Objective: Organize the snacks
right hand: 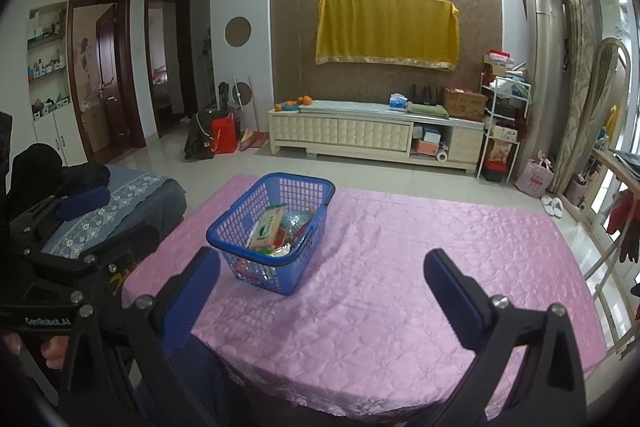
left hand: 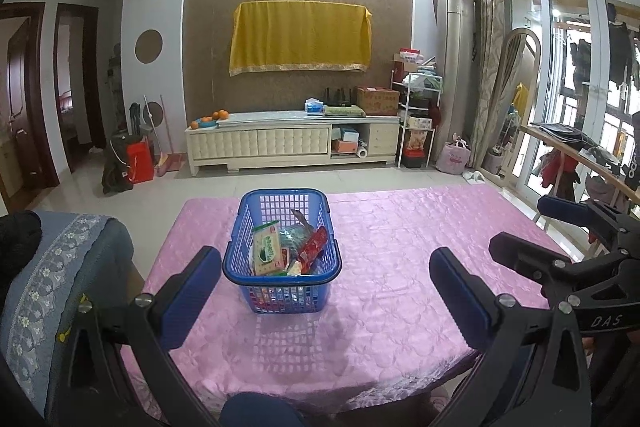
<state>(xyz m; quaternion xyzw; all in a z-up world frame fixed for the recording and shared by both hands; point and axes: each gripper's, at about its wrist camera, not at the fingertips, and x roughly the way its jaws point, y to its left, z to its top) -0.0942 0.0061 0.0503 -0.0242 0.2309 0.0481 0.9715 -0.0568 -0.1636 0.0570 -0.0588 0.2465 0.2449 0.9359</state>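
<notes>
Snacks fill a blue plastic lattice basket (left hand: 282, 251) that stands on the pink quilted tablecloth (left hand: 400, 267), nearer the table's left edge than its right and well back from the near edge. The basket is a rounded rectangle; in the left wrist view its long axis runs from the near edge toward the far edge, one short end facing the camera, while the right wrist view shows it turned with a corner nearest. Inside, a green-and-cream snack packet (left hand: 267, 247) leans upright along the left wall, and a red wrapper (left hand: 313, 247) slants against the right wall, with more small packets jumbled beneath. The left gripper (left hand: 326, 285) hovers over the near edge with its blue-padded fingers spread wide, holding nothing. The right gripper (right hand: 322, 287) likewise stands wide apart and empty, over the near part of the cloth.
</notes>
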